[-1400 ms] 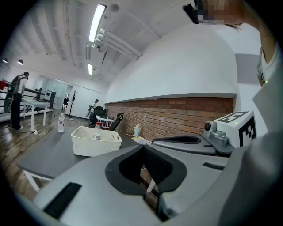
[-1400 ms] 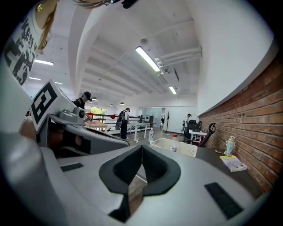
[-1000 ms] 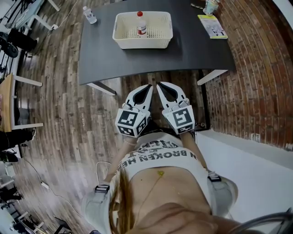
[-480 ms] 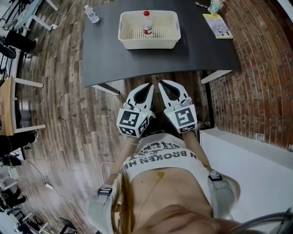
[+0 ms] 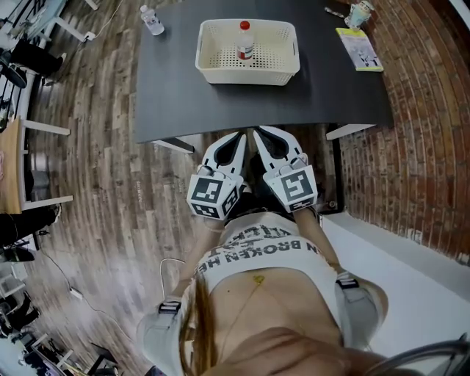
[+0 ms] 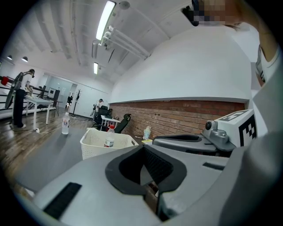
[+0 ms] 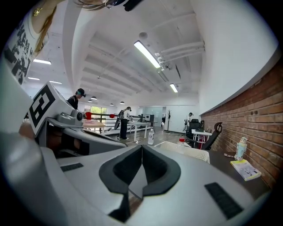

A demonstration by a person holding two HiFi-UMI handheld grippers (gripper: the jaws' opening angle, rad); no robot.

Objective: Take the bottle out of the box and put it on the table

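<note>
A clear bottle with a red cap (image 5: 245, 41) stands upright in the white perforated basket (image 5: 283, 72) on the dark table (image 5: 176, 88). In the left gripper view the bottle (image 6: 109, 137) shows inside the basket (image 6: 95, 148). My left gripper (image 5: 239, 138) and right gripper (image 5: 258, 134) are held side by side close to the person's body. Both point at the table and stop just short of its near edge. Each is shut with nothing held. In the right gripper view the shut right gripper (image 7: 141, 148) aims toward the basket (image 7: 192, 153).
A second bottle (image 5: 153, 20) stands at the table's far left corner. A yellow booklet (image 5: 360, 49) and a small cup (image 5: 358, 13) lie at the far right. A brick wall (image 5: 418, 125) runs along the right, with wood floor (image 5: 95, 169) on the left.
The table and basket have come closer and lower in the head view as the person moves toward them. Both grippers stay shut and side by side.
</note>
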